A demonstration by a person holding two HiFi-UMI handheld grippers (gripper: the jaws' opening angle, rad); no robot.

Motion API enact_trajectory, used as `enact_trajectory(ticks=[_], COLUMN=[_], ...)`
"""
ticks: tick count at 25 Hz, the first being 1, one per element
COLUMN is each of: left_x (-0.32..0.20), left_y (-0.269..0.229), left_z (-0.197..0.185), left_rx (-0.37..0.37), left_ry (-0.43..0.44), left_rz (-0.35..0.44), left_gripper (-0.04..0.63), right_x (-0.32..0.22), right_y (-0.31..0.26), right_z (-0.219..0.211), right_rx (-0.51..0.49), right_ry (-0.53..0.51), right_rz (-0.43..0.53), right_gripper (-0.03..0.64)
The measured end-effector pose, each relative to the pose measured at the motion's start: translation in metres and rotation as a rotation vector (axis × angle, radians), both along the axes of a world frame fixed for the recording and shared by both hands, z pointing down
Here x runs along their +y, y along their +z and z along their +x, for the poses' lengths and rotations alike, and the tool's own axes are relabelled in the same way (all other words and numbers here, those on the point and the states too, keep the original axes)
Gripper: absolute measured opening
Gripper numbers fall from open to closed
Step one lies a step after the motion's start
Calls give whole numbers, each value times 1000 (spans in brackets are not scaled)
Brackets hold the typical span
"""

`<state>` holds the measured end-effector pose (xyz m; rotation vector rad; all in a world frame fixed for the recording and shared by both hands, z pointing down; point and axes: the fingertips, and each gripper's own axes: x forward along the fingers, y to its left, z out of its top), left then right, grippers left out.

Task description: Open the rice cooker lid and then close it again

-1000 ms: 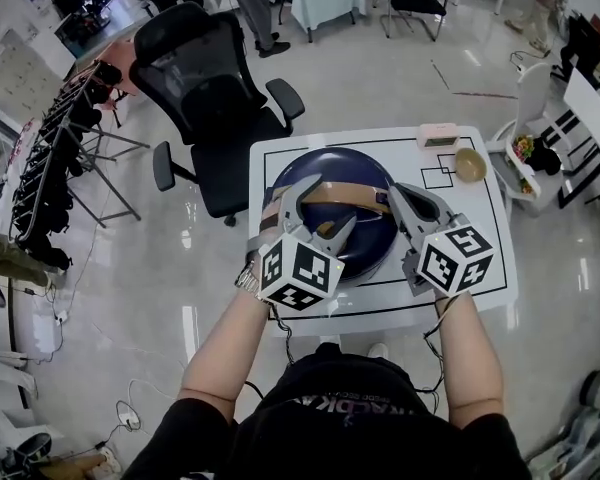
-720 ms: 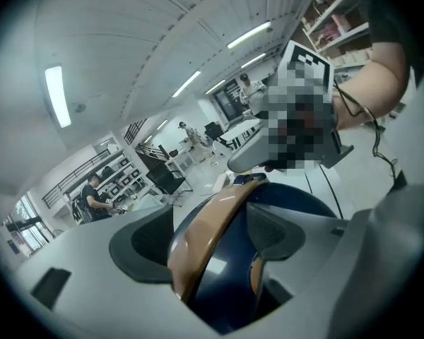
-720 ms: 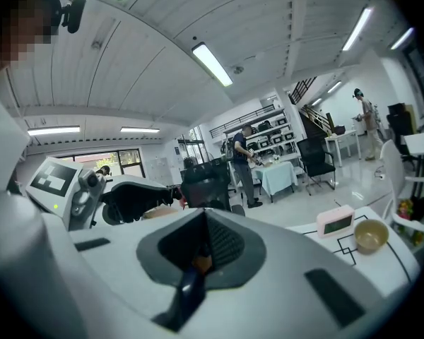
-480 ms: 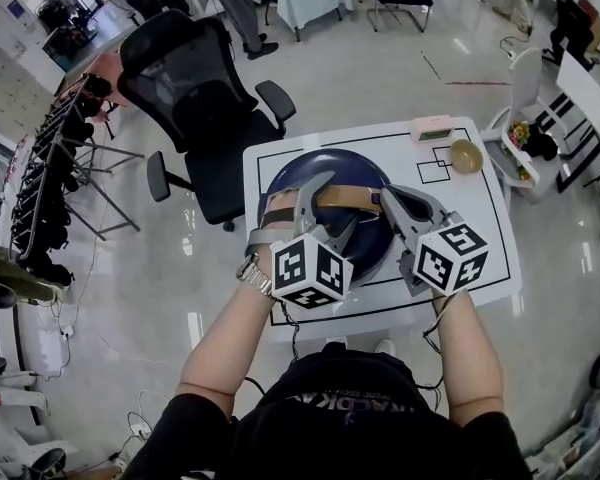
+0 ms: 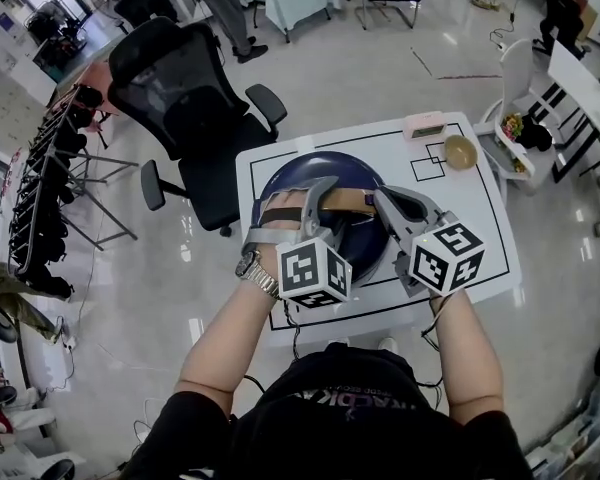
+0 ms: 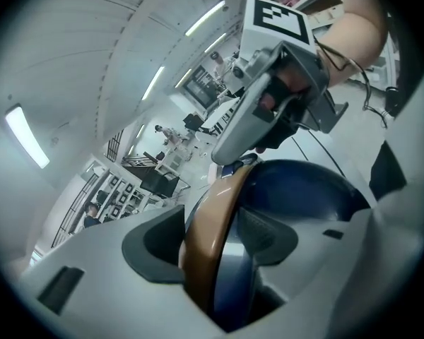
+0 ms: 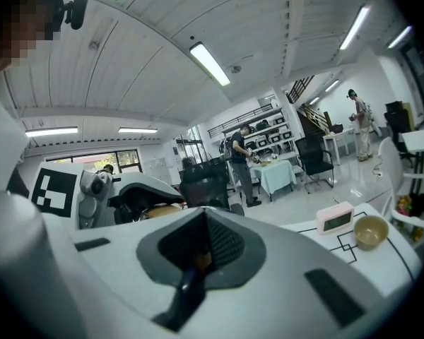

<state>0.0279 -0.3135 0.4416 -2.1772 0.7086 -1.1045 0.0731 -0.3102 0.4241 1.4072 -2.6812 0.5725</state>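
Navy rice cooker [image 5: 288, 175], tan handle [image 5: 347, 201], white table [image 5: 478, 230].

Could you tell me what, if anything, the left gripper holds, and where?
The dark blue rice cooker, by its brown curved handle: the left gripper has just been closing its jaws round it.

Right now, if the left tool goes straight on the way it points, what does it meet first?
The brown handle: the left tool already has it between its jaws, which have just been closing on it. Behind comes the dark blue lid.
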Motion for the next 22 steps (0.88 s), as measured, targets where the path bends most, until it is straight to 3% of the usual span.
enact_trajectory(ticks=[8, 14, 22], left_x=[-1, -3, -4], left_y=[4, 5, 2], left_z=[1, -2, -2], left_rx=[-126, -174, -170], left_ry=[29, 38, 26], left_rz=[94, 174, 149], left_gripper=[188, 164, 163], right_x=[1, 1, 0], right_y=[1, 1, -2], right_z=[1, -1, -1], right_rx=[-4, -13, -5], right_ry=[4, 6, 11], right_rz=[-9, -9, -5], right_gripper=[2, 2, 2])
